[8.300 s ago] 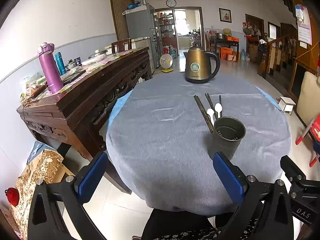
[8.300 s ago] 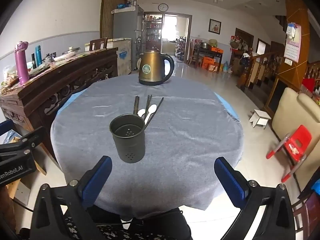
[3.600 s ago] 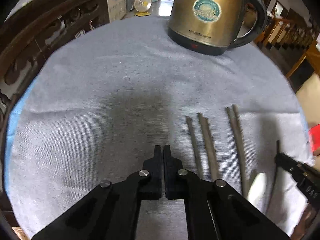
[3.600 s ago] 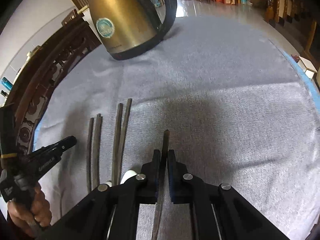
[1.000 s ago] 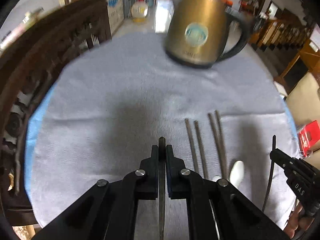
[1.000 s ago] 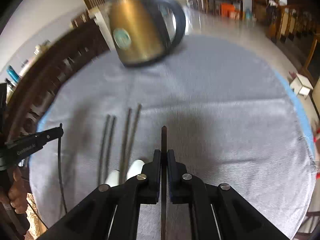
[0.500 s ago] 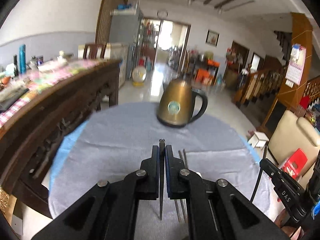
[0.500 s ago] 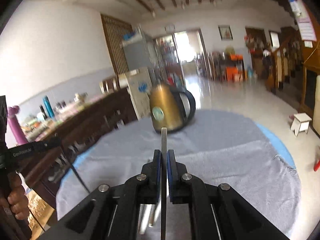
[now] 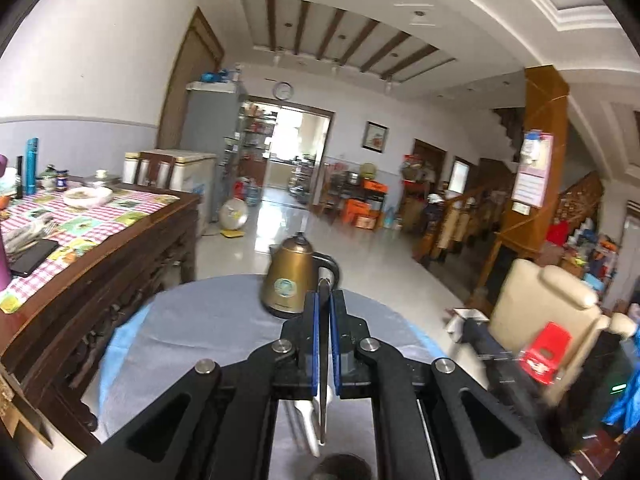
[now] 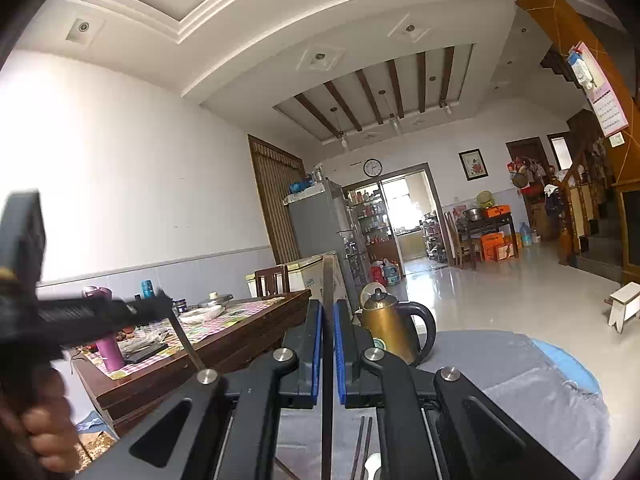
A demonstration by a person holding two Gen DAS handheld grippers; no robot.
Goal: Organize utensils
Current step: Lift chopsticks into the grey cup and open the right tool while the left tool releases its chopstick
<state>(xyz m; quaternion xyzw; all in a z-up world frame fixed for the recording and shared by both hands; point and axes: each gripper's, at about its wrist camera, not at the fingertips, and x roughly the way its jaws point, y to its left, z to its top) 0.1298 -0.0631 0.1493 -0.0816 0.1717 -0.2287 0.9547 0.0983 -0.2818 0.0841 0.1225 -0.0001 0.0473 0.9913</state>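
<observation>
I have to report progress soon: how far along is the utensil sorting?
Nothing shows as stowed yet. In hand: the left gripper clamps one dark chopstick above the dark cup's rim; the right gripper clamps another thin dark chopstick. Left: two dark chopsticks and a white spoon lie on the grey tablecloth.

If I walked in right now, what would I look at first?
Probably the left gripper and right gripper, each with its blue-padded jaws shut on a thin dark chopstick that stands upright. Next, the shiny golden-brown metal kettle with a black handle at the far side of the round table under a grey cloth. White spoons and more chopsticks lie on the cloth below the jaws.
</observation>
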